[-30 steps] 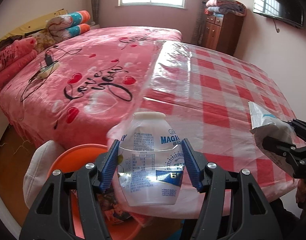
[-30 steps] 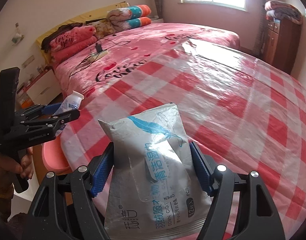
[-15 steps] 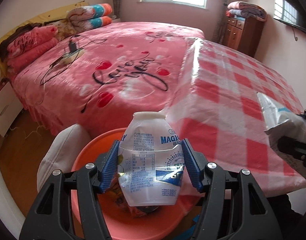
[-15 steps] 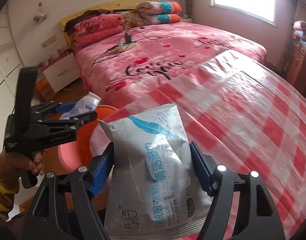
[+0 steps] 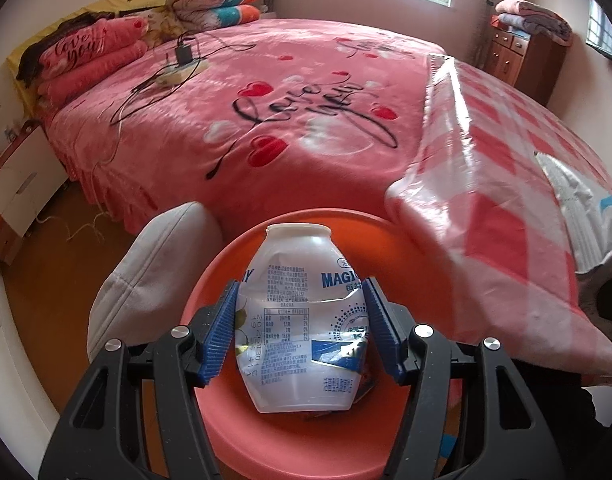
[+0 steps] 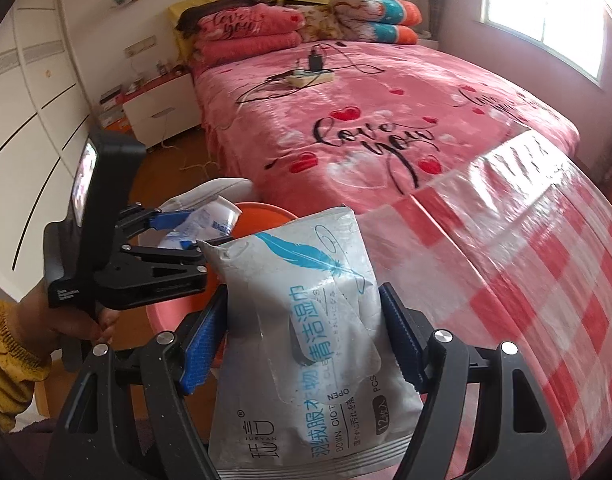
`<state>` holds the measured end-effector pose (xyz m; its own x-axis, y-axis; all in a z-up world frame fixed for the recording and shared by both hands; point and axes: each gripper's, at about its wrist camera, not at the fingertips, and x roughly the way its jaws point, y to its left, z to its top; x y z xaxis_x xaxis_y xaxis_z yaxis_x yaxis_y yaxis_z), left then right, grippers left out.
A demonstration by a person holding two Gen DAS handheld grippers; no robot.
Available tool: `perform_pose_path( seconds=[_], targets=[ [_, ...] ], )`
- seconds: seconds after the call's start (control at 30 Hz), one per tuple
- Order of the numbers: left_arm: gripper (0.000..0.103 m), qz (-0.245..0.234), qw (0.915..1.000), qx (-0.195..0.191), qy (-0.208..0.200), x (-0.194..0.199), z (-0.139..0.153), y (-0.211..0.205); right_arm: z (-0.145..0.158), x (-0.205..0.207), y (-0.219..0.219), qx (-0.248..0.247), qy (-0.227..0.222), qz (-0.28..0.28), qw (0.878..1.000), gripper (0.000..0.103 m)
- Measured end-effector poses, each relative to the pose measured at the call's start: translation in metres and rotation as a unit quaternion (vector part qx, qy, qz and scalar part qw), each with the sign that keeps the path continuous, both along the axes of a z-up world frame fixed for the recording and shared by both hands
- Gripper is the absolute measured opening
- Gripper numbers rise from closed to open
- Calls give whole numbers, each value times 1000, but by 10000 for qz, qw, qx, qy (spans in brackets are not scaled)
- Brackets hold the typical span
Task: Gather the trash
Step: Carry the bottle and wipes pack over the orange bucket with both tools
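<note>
Between the blue pads (image 5: pixel 222 332) of the left gripper (image 5: pixel 302 334): a crushed white plastic bottle (image 5: pixel 302 320), neck pointing away, pinched at mid-body, jaws partly closed against its dented sides. Gripper tilts steeply downward; bottle hangs directly above the orange basin (image 5: pixel 405 264) on the floor. A grey-white cushion (image 5: pixel 146 280) lies against the basin's left rim. Right gripper (image 6: pixel 304 346) also angled down, its jaws set wider and clamped on a grey wet-wipes packet (image 6: pixel 306 320) with a blue feather print, held beside the checked plastic sheet (image 6: pixel 545 280) over the bed corner. In the right view, a hand (image 6: pixel 50 324) in a mustard sleeve (image 6: pixel 6 368) grips the left gripper's handle, low at left.
</note>
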<state>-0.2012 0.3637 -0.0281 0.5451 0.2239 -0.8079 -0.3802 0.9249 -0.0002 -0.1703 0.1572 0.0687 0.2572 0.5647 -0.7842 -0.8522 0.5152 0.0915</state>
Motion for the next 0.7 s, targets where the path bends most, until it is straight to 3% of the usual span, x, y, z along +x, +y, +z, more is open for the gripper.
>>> perform_pose_path(
  seconds=[0.7],
  targets=[
    [63,292,9990,-130,299,-5,-27,26,-19,-9,62,-249,-33,664,9975,74]
  ],
)
